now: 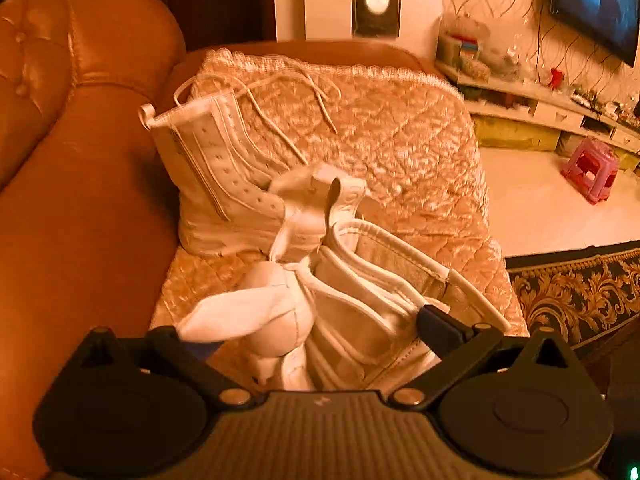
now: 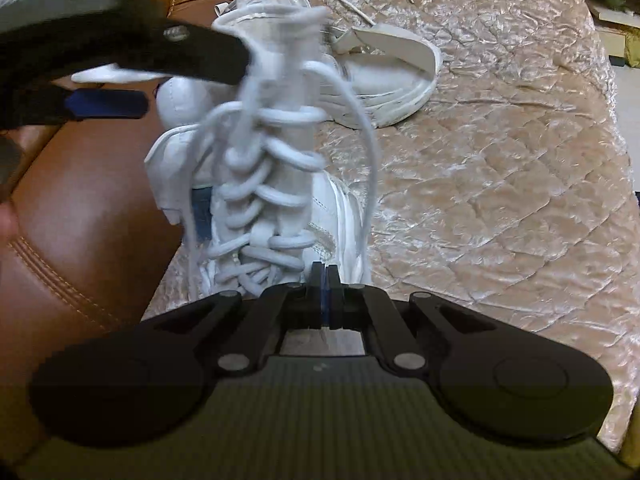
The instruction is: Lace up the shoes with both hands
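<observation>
The near boot [image 2: 276,168] is white, high-topped, and stands upright on the quilted cover [image 2: 500,184] at the sofa's edge; thick white lace [image 2: 276,196] crosses its front in loose loops, and one free strand [image 2: 366,140] arcs down its right side. A plush white rabbit charm [image 1: 256,312] (long ear, round head) hangs at its collar. The second boot [image 1: 216,176] lies on its side farther back on the same cover, its thin laces [image 1: 280,108] undone and trailing across the quilting.

The left gripper [image 1: 316,334] is spread wide around the near boot's collar; whether a finger touches the leather I cannot tell. The right gripper [image 2: 325,292] is clenched, pads pressed together low at the boot's toe end; no lace shows between them.

Only the right wrist view shows the lacing and the left gripper's fingers [image 2: 200,56] reaching in at the collar, blurred. Only the left wrist view shows the brown leather sofa arm [image 1: 80,200], the pink stool [image 1: 592,168], the wall television [image 1: 596,4] and the patterned rug [image 1: 576,296].
</observation>
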`<state>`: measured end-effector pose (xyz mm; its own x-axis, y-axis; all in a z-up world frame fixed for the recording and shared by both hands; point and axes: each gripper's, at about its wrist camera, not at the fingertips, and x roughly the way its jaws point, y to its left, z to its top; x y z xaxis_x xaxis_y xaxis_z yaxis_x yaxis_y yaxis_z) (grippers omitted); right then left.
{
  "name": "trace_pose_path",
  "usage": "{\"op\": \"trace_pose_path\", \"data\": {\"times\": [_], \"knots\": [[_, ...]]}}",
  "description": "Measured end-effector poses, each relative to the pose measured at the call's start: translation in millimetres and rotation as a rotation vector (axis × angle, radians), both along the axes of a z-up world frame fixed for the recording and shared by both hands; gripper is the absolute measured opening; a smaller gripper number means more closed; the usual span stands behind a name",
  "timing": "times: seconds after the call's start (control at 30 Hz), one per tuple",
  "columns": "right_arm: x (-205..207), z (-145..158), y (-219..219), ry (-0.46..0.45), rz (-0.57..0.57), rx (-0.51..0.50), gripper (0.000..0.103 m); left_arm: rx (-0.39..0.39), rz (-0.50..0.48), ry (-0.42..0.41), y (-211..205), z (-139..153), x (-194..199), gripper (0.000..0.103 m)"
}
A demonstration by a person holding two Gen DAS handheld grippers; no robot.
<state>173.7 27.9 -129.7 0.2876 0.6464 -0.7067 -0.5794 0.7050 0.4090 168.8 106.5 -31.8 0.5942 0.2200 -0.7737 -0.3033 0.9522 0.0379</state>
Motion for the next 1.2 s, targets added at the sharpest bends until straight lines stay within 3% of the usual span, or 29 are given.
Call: {"op": "trace_pose_path", "data": {"times": [0.2,0.43,0.47,0.53,0.6,0.67,0.9,1.2], "knots": [[1,-4,3,0.011,0.010,0.018,0.004,0.074,0.000,0.017,-11,-10,8,0.103],[7,-8,-9,0.057,-0.018,0.082,0.004,0.028,0.060,-0.022,-9,1,-10,0.103],[7,-8,-11,0.053,-0.029,0.079,0.006,0.016,0.077,-0.033,-7,3,-15,0.103],[6,-7,-13,0.036,-0.053,0.059,0.023,0.008,0.112,-0.054,-3,8,-26,0.103],[6,-7,-14,0.014,-0.081,0.025,0.050,0.004,0.135,-0.069,1,12,-36,0.103],[7,-9,-17,0.014,-0.106,0.016,0.060,-0.006,0.157,-0.082,6,16,-44,0.103],[8,-7,-23,0.009,-0.134,-0.024,0.072,0.011,0.196,-0.089,10,25,-59,0.103],[-9,2,-19,-0.087,-0.109,-0.114,0.075,0.039,0.232,-0.059,7,31,-72,0.103]]}}
